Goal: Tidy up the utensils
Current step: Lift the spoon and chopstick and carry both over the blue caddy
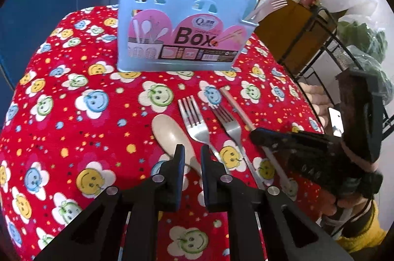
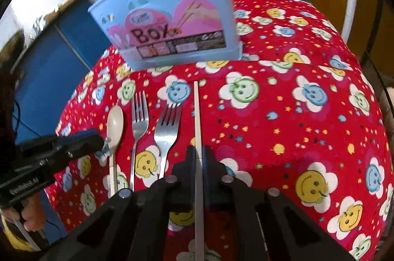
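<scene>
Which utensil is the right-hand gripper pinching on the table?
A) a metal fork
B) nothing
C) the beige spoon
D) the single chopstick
D: in the right wrist view the right gripper has its jaws shut on the chopstick, beside the forks.

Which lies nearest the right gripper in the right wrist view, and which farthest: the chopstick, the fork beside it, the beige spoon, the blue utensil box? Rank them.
1. Chopstick: clamped between the jaws of the right gripper.
2. Fork: just left of the chopstick.
3. Beige spoon: further left, past a second fork.
4. Blue utensil box: at the far side of the table.
</scene>
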A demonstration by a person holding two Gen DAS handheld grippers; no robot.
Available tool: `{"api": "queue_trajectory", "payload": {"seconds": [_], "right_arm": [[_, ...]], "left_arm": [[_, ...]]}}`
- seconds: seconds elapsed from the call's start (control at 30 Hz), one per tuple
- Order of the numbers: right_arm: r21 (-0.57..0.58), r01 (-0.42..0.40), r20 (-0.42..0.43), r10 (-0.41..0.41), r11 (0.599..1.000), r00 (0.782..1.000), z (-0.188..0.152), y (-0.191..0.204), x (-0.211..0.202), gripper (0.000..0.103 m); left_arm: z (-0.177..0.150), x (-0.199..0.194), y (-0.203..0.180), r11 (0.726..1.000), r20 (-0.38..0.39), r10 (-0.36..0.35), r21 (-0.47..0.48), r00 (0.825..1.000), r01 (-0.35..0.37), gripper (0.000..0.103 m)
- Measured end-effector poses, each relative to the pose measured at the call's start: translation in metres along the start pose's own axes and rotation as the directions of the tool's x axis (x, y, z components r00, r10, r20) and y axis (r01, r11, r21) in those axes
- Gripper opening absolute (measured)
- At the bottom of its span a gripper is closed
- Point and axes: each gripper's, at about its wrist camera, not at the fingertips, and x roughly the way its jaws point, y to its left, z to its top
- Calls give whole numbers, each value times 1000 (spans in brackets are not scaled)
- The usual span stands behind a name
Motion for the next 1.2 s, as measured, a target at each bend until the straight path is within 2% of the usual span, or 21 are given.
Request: {"api": "queue_trajectory", "payload": {"seconds": [0.13, 0.2, 0.47, 0.5, 0.57, 0.73, 0.93, 1.03, 1.2], "right_arm": [[18, -15, 30, 14, 1000, 999, -3, -9, -11, 7], [22, -16, 40, 15, 1000, 999, -5, -12, -16, 7], [39, -81, 76, 78, 996, 994, -7, -17, -29, 7], [41, -98, 81, 95, 994, 992, -7, -17, -30, 7], [45, -127, 90, 123, 991, 988, -7, -17, -32, 7], [55, -198, 113, 191, 979, 975, -7, -17, -35, 7], [-2, -243, 193, 238, 970, 952, -6, -3, -53, 7], [-39, -244, 268, 246, 969, 932, -3, 6, -68, 7], [-85, -210, 381, 226, 974, 897, 6, 18, -89, 7]], "left_arm": [[-4, 2, 6, 998, 2, 57, -28, 998, -57, 17], [-6, 7, 12, 995, -11, 86, -44, 996, -87, 26], [2, 28, 20, 994, -11, 45, -104, 999, -46, 27], [4, 30, 21, 993, -10, 34, -110, 999, -35, 24], [7, 32, 22, 993, -7, 25, -117, 1000, -25, 11], [9, 30, 24, 990, 10, -34, -138, 999, 35, 7], [11, -6, 14, 995, 140, -21, -94, 990, 34, 3], [17, -31, 8, 998, 229, 8, -61, 973, 6, 3], [33, -66, 1, 999, 363, 25, -29, 931, -15, 3]]}}
